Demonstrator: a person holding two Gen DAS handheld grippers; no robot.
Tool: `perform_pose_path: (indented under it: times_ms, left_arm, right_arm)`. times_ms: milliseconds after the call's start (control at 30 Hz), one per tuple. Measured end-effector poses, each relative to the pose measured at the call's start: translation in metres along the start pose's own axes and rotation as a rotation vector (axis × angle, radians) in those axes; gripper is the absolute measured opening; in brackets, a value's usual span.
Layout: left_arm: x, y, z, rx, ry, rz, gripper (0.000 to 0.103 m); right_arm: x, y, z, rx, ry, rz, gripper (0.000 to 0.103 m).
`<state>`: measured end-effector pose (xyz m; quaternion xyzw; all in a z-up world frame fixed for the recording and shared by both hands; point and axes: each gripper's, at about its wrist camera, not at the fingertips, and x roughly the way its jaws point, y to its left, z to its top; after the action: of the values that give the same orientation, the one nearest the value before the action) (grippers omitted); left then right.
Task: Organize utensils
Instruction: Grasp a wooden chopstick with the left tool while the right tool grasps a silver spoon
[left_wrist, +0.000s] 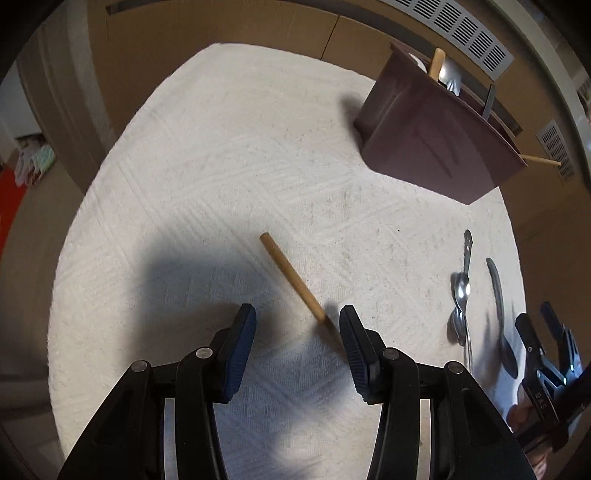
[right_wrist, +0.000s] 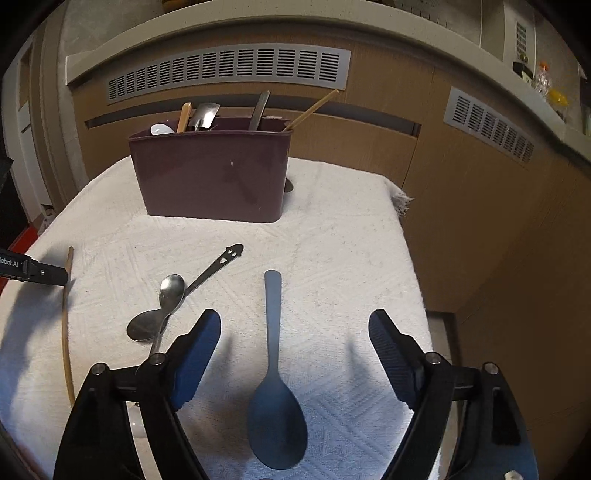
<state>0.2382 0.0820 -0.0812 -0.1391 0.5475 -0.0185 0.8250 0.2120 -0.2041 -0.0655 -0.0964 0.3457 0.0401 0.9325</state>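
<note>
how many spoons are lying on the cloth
3: a big grey spoon between the right tool's fingers, and two small metal spoons crossed left of it. Others may be hidden.

Cloth: white, woven diamond pattern. Caddy: dark maroon. Big spoon: grey-blue. Small spoons: shiny silver. Stick: light tan wood. Gripper pads: blue, ribbed; arms black. Cabinets: brown; vents grey.

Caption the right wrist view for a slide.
Open right tongs hover over a grey spoon before the maroon utensil caddy.
</note>
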Motion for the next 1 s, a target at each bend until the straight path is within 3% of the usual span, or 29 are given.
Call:
perform_pose_path:
  times_ms: [167,233,300,333,400,500,567,633,700,833,867,900,1000]
  left_arm:
    - [0.011,-0.033,0.012,0.103,-0.048,0.006,0.048]
    - [0.021,-0.056,0.017,0.182,-0.084,0.016,0.042]
    - [0.026,-0.074,0.016,0.254,-0.101,0.0,0.042]
    - [0.025,-0.079,0.012,0.288,-0.099,-0.014,0.042]
    - [0.026,-0.087,0.006,0.343,-0.081,-0.061,0.042]
    - [0.016,-0.081,-0.002,0.359,-0.093,-0.063,0.042]
    - [0.002,-0.069,-0.006,0.352,-0.14,-0.047,0.042]
    - [-0.014,-0.053,-0.01,0.348,-0.201,-0.009,0.042]
    - [-0.023,-0.04,-0.012,0.34,-0.234,0.022,0.042]
    - [-0.027,-0.021,-0.02,0.295,-0.23,0.036,0.042]
    - [-0.028,-0.017,-0.022,0.294,-0.226,0.038,0.042]
    - [-0.028,-0.016,-0.024,0.296,-0.217,0.036,0.042]
    - [-0.025,-0.018,-0.037,0.323,-0.162,-0.013,0.042]
  right_arm:
    - [0.009,0.012,0.0,-0.087,0.053,-0.033,0.084]
    - [0.008,0.017,-0.001,-0.111,0.051,-0.082,0.094]
    - [0.005,0.019,-0.002,-0.131,0.04,-0.095,0.097]
    - [0.002,0.018,-0.002,-0.124,0.041,-0.079,0.102]
    - [-0.003,0.012,0.001,-0.07,0.048,0.006,0.102]
    - [-0.007,0.013,0.008,-0.02,0.036,0.154,0.102]
    - [-0.004,0.022,0.013,-0.028,0.045,0.202,0.093]
    - [0.007,0.036,0.018,-0.049,0.085,0.233,0.06]
    - [0.024,0.049,0.023,-0.039,0.141,0.256,0.051]
    - [0.048,0.069,0.027,-0.011,0.183,0.271,0.049]
    - [0.052,0.073,0.027,-0.02,0.188,0.257,0.045]
    - [0.055,0.078,0.027,-0.034,0.198,0.232,0.034]
    - [0.061,0.086,0.026,-0.081,0.211,0.183,0.022]
